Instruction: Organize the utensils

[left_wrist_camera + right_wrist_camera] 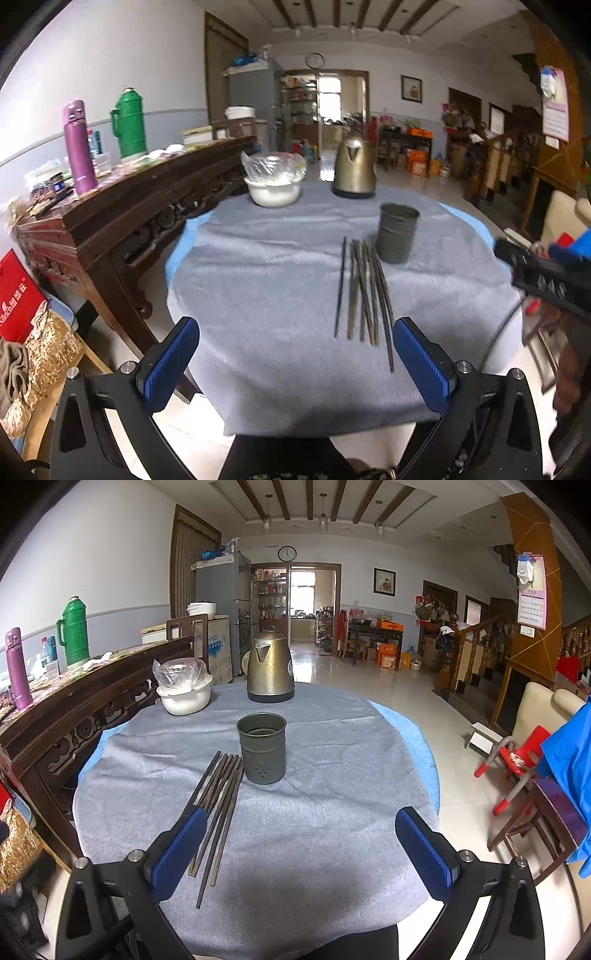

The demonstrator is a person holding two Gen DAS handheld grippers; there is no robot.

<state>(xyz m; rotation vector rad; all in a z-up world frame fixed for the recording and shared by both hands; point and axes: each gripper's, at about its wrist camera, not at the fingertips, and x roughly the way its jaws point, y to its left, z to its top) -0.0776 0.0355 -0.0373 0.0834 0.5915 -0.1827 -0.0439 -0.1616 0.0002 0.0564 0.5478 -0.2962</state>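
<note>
We've nothing done yet: chopsticks [218, 812] all lie on the tabletop [332, 794] left of the empty holder [263, 751], both grippers [295, 365] [301, 853] spread apart, holding nothing.

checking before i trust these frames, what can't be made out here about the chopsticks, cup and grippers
- Chopsticks: exact count unclear; they overlap, and the right gripper's left finger covers some in the right wrist view.
- Cup: bottom of the inside hidden by its own wall in both views.
- Right gripper in the left wrist view: blurred and cut off by the right edge.
- Bowl: contents obscured by crumpled plastic.
</note>
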